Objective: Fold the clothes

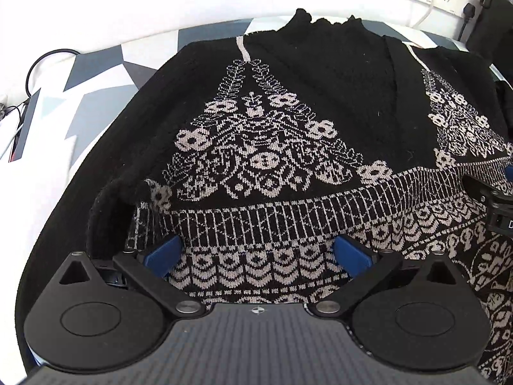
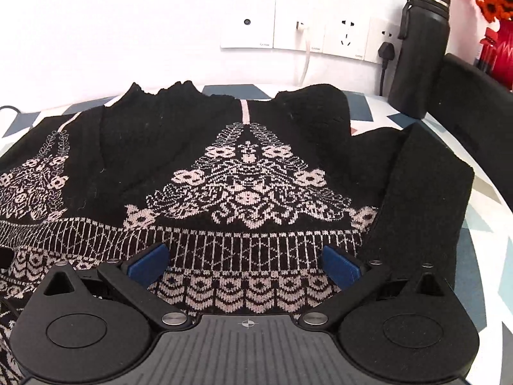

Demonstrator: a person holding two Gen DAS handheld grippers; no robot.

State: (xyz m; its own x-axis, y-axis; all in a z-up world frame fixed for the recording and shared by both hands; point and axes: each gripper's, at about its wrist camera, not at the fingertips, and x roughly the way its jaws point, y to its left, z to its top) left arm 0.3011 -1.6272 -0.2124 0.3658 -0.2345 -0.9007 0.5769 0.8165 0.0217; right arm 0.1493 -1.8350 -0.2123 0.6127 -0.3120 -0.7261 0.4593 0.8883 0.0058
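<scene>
The left tool (image 1: 256, 253) stands wide open over the hem band of the sweater (image 1: 288, 112), its blue fingers (image 1: 162, 253) spread apart and holding nothing. The right tool (image 2: 245, 264) is likewise spread wide and empty, its blue fingers (image 2: 149, 263) over the same patterned band.

The sweater (image 2: 179, 147) lies flat on the table (image 1: 96, 73), a black knit with cream pixel-like motifs: scalloped rows nearest the tools, then a band of upright bars, then a triangular floral panel topped by a cream stripe toward the collar. The knit looks coarse and fuzzy.

Only the left view shows the sleeve (image 1: 109, 192) on the sweater's left side curled over at the hem, a black cable (image 1: 41, 64) beyond the sweater's left edge, and part of the right tool at the sweater's right edge. Only the right view shows the plain black sleeve (image 2: 423, 192) folded in along the sweater's right side, and, beyond the sweater's far right corner, a tall matte black bottle (image 2: 420, 54) with a steel ring.

The table (image 2: 487, 256) has a white, grey and teal geometric surface. On the wall behind the sweater, white sockets (image 2: 346, 37) carry small lettering too fine to read.
</scene>
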